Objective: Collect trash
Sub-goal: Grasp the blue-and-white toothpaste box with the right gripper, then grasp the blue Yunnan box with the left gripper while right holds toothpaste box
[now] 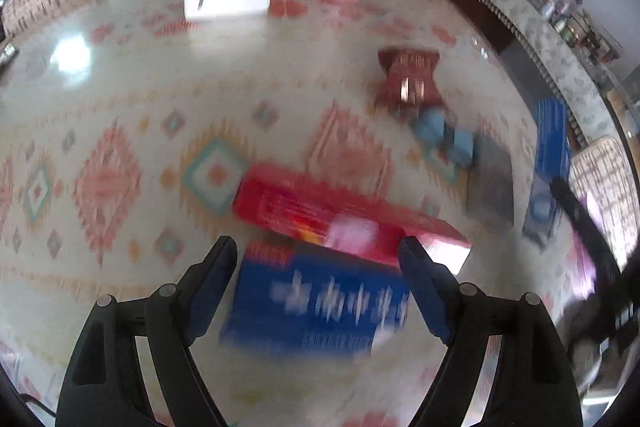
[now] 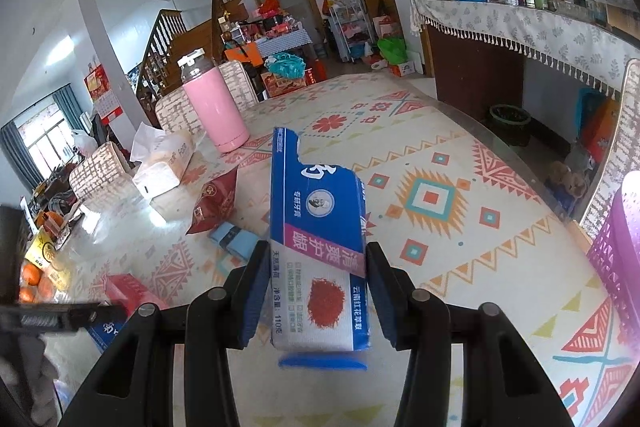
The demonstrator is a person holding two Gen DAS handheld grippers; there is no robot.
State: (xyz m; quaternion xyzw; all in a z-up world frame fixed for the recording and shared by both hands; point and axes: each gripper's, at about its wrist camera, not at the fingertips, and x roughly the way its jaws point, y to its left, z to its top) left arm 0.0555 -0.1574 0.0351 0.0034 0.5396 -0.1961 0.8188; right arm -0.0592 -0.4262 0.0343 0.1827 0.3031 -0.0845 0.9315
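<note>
My left gripper (image 1: 318, 259) hangs open over the patterned table, pointing steeply down. A blue box (image 1: 320, 303) lies between its fingers; the blurred picture shows no pad pressing on it. A long red box (image 1: 340, 215) lies across the blue box's far edge. My right gripper (image 2: 316, 283) is shut on a torn blue toothpaste box (image 2: 320, 211) and holds it upright above the table. Past the red box lie a dark red snack bag (image 1: 408, 79) and light blue packets (image 1: 444, 135). In the right wrist view the left gripper (image 2: 60, 315) shows at the left edge, by the red box (image 2: 124, 287).
A pink bottle (image 2: 216, 107) and a white tissue box (image 2: 164, 163) stand at the far side of the table (image 2: 460, 155). A pink basket (image 2: 616, 247) sits at the right edge. Oranges (image 2: 32, 279) lie at the left. Chairs surround the table, and a cloth-draped counter runs along the right.
</note>
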